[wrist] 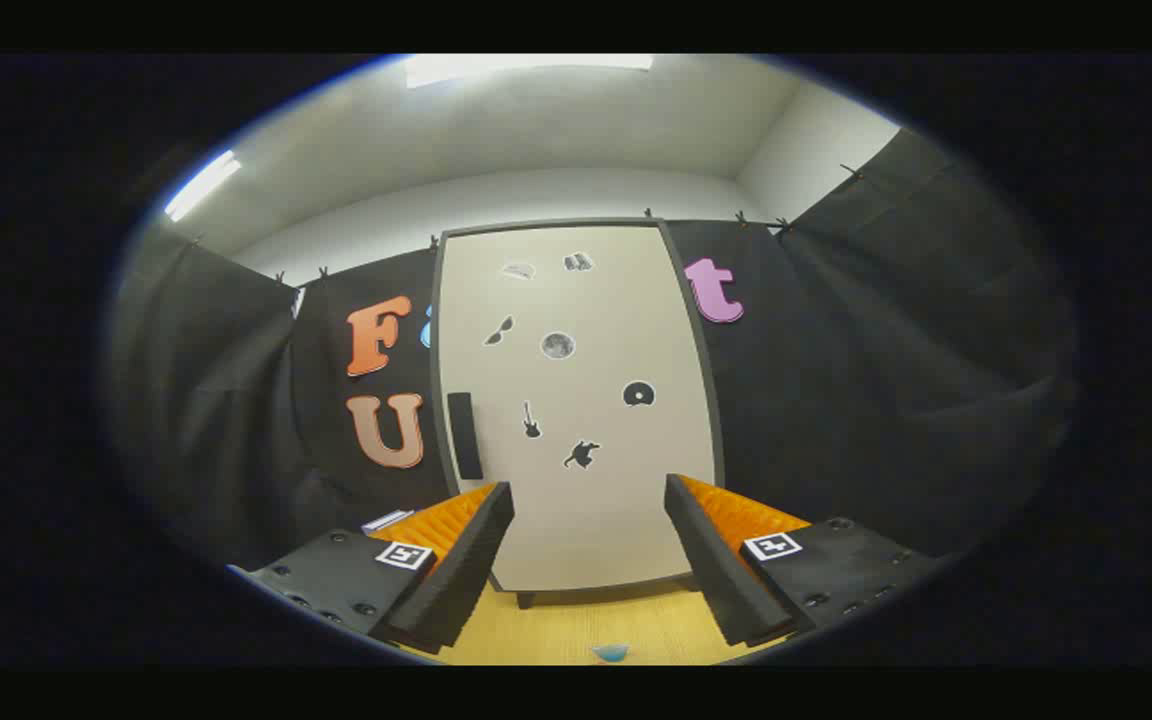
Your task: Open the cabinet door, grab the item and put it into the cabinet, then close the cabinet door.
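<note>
Before the shut cabinet door (576,400) — claw (588,500) spread, empty.

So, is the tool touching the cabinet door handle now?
Apart. In the gripper view the tool is open, and the dark handle on the closed cabinet door lies beyond the fingers, with visible door surface between them.

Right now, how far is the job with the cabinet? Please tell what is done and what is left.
Nothing looks done yet. The cabinet door is shut, its dark handle untouched. The gripper is open and empty, facing the door. A small blue item lies on the wooden table between the fingers. Opening, loading and closing all remain.
</note>
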